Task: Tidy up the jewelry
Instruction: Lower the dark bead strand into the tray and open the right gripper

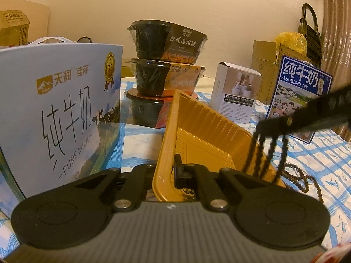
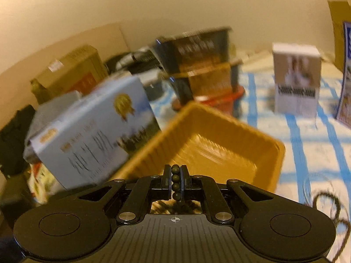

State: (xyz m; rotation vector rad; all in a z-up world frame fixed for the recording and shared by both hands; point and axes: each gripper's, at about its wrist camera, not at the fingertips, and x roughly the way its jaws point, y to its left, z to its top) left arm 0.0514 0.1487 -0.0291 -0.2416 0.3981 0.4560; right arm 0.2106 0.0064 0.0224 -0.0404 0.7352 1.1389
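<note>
Right tongs [image 2: 175,180] (beads [image 2: 176,178] pinched) over tray [image 2: 221,131]

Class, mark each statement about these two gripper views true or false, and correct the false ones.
1. The right gripper has dark beads pinched between its jaws. True.
2. The yellow tray lies flat on the cloth. False: the left gripper grips its rim and it is tilted up.
3. Three black food bowls stand stacked behind the tray. True.
4. The bead strands hanging from the right gripper are white pearls. False: they are dark beads.
5. The pale blue milk carton stands right of the tray in the left wrist view. False: it stands to the left.
</note>
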